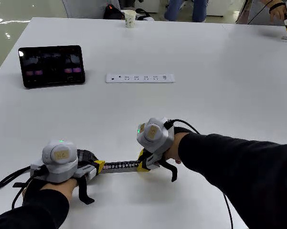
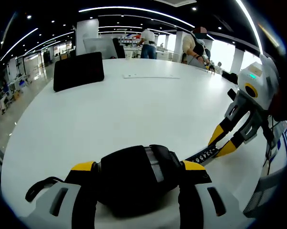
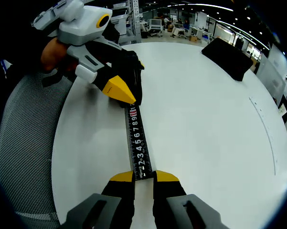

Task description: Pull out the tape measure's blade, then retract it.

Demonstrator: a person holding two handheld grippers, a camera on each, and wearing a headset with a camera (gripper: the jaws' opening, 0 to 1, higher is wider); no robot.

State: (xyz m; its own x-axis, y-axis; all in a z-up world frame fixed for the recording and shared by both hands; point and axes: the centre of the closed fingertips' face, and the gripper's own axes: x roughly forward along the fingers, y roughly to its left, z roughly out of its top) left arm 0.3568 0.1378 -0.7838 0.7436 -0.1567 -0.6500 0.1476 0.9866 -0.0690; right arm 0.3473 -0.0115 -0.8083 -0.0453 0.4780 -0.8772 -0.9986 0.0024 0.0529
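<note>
The tape measure (image 2: 133,179) was held low on the white table (image 1: 205,71), its black case clamped between the jaws of the left gripper (image 1: 93,168), presumably so that it was anchored against the pull. The blade (image 3: 136,143) was stretched a short way along the tabletop, its tip pinched by the closed jaws of the right gripper (image 3: 143,177). Farther back, a dark tablet (image 1: 51,65), a white power strip (image 1: 140,78) and a paper cup (image 1: 130,18) were set well apart from the work. A brightly lit open workroom with other people was seen beyond.
</note>
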